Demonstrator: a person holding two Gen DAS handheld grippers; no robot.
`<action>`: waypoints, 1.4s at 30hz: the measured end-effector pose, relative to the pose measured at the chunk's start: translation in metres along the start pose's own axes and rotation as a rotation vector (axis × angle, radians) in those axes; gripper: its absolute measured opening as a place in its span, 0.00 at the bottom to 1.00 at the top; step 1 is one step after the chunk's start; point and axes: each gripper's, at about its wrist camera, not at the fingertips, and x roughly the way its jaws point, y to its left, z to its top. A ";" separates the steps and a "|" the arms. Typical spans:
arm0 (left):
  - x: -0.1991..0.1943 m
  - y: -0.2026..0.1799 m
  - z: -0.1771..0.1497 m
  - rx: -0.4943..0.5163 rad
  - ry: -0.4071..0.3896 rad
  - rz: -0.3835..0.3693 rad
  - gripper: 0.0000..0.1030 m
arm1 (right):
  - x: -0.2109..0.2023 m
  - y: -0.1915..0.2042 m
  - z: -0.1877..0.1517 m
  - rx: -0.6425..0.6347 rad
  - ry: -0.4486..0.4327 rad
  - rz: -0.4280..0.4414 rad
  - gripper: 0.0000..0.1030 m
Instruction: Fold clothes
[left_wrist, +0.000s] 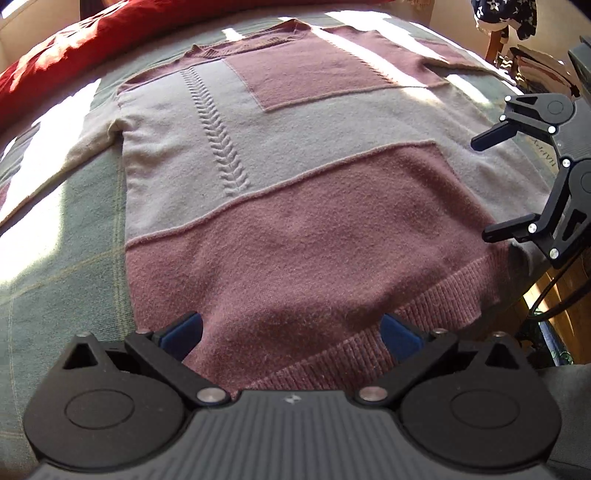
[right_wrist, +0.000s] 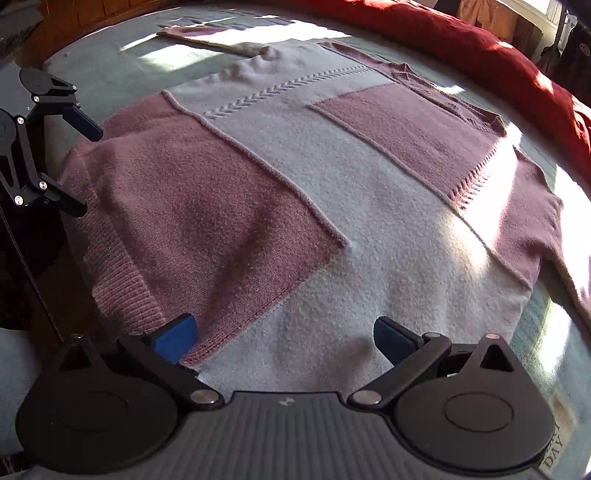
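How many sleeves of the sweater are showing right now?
2. One sleeve lies spread on the bed to the sweater's left; the other sleeve spreads out the opposite way, its cuff out of frame.

The bedcover (right_wrist: 554, 448) reads "DAY"; elsewhere sideways "HAPPY".

A pale green bedspread (left_wrist: 66, 229) with faint checked lines covers the bed, filling the left side of the left wrist view and showing along the top and right edge of the right wrist view, where sunlight falls across it in bright patches. A red blanket (left_wrist: 74, 40) lies bunched along the upper left of the left wrist view and along the upper right of the right wrist view. A dark garment with pale star-like marks (left_wrist: 506, 14) hangs at the upper right. Wooden furniture (right_wrist: 85, 13) stands at the upper left of the right wrist view.
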 end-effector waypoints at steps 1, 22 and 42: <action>0.001 -0.003 0.006 0.028 -0.022 0.011 0.99 | -0.001 0.005 0.003 -0.038 -0.018 0.001 1.00; 0.006 -0.063 -0.006 0.485 -0.176 -0.010 0.99 | -0.019 0.092 0.010 -0.564 -0.291 -0.208 1.00; -0.005 0.008 0.006 0.342 -0.201 0.036 0.99 | -0.025 0.136 0.027 -0.530 -0.156 0.165 0.71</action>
